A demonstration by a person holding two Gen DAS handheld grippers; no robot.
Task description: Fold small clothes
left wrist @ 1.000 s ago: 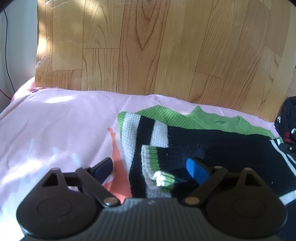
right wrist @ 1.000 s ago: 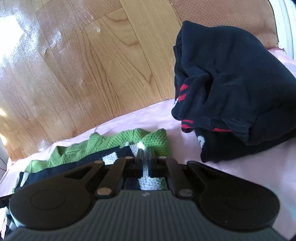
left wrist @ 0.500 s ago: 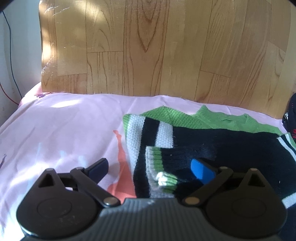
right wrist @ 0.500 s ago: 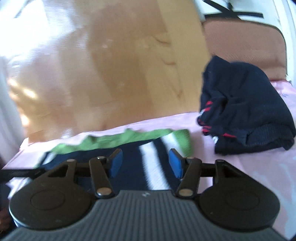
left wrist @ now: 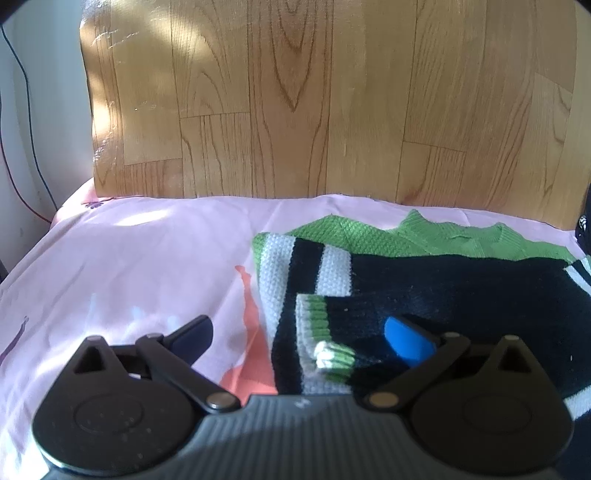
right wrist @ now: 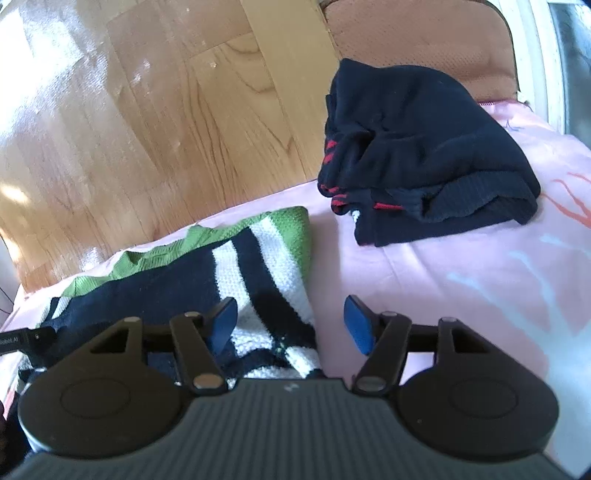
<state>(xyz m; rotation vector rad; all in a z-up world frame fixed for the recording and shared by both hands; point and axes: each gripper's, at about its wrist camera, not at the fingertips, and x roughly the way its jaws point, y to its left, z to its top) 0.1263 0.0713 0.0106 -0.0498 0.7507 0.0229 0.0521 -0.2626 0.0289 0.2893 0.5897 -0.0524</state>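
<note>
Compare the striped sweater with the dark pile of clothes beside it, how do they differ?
The striped sweater is green, white and navy knit; the dark pile is navy with red marks. The sweater lies low and spread out with a sleeve folded over it; the pile is bunched up taller. The sweater sits under the open right claw; the pile lies farther off. Both rest on the pink sheet.

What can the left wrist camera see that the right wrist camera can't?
Only the left wrist view shows the sweater's folded-in sleeve cuff and the wires on the wall. Only the right wrist view shows the folded pile of dark clothes and a brown cushion. Both show the striped sweater, the pink sheet and the wooden board.
</note>
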